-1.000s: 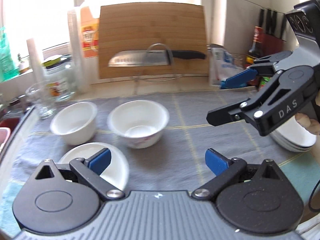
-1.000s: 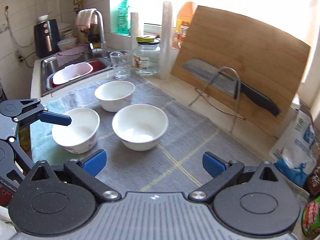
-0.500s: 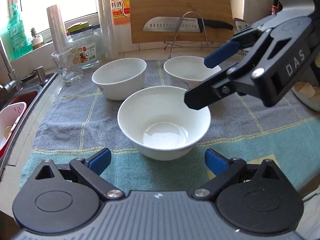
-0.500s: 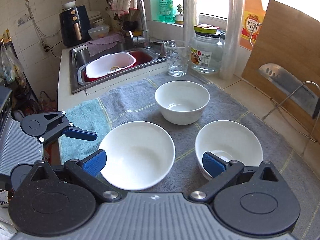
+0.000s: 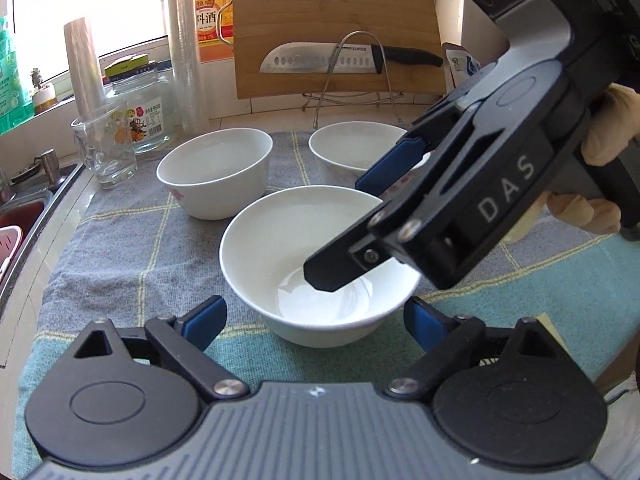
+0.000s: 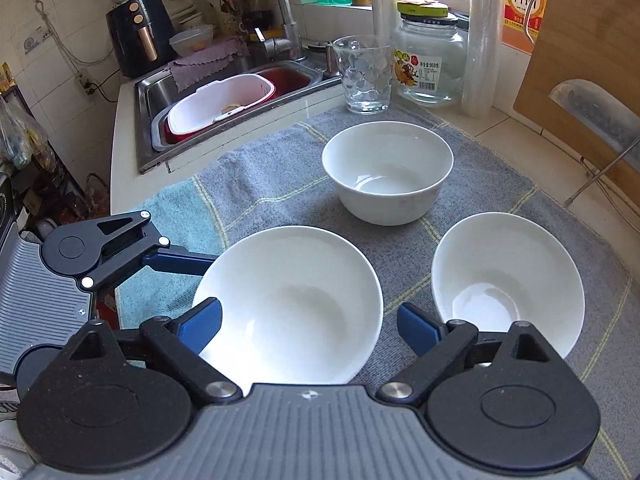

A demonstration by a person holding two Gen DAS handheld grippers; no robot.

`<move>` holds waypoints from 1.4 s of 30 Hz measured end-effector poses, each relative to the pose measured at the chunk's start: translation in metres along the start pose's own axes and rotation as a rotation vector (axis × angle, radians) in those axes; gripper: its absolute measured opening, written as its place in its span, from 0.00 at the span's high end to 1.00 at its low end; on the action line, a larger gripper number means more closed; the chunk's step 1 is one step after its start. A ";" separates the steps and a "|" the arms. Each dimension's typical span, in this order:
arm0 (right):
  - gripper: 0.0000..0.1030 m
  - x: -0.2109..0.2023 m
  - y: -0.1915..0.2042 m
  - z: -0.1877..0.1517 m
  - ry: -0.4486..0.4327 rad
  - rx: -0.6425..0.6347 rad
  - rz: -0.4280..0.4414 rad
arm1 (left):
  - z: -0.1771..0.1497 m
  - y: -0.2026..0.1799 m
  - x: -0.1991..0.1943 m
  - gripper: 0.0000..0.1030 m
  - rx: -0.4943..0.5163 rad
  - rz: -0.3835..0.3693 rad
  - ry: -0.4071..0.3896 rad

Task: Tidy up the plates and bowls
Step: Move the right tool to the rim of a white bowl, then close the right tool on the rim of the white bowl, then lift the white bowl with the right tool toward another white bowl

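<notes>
Three white bowls are sitting on a grey and teal towel (image 6: 280,184) spread over the counter (image 6: 128,152).

Near bowl (image 5: 316,264): lying at lower centre of the left wrist view, just ahead of the left gripper (image 5: 316,320). The left gripper's fingers are standing wide, one blue pad (image 5: 204,320) at each side of the bowl's near wall, not pressing it. In the right wrist view the same bowl (image 6: 288,304) is filling the lower centre, between the right gripper's pads.

Right gripper (image 6: 308,324): fingers are spread wide, with the left pad (image 6: 200,324) overlapping the bowl's rim and the right pad (image 6: 418,332) lying just outside it. Seen from the left wrist view, the right gripper (image 5: 360,220) is reaching in from the upper right, tilted down, its lower black finger hanging over the bowl's inside and its blue-padded finger over the far rim; whether either is touching the bowl cannot be told.

Second bowl (image 6: 386,172): sitting upright in the centre of the right wrist view, apart from the others.

Third bowl (image 6: 508,280): sitting at lower right of that view, near the first.

Background, upper part of the frames: drinking glass (image 6: 364,76), glass jar (image 6: 430,60), cutting board (image 5: 336,28) with a knife (image 5: 344,58) on a wire stand, sink (image 6: 224,92) at upper left holding a white tub.
</notes>
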State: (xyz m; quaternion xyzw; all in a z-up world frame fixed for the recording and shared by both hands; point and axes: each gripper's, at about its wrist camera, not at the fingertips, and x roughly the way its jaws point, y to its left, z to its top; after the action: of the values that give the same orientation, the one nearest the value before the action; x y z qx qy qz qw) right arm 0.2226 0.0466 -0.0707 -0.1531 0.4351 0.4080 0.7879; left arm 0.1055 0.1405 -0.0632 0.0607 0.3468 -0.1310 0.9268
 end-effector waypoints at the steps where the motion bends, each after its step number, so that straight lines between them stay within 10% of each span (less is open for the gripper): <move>1: 0.10 0.001 0.000 0.000 0.004 -0.002 0.004 | 0.000 0.000 0.000 0.11 0.007 0.000 -0.004; 42: 0.18 -0.061 -0.029 -0.045 -0.036 0.121 0.008 | 0.024 -0.047 -0.003 0.15 0.100 -0.135 0.035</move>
State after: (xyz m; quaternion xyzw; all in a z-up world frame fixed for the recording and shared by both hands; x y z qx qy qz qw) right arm 0.2022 -0.0291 -0.0504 -0.0963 0.4454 0.3869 0.8017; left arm 0.1052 0.0916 -0.0443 0.0856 0.3594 -0.2093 0.9054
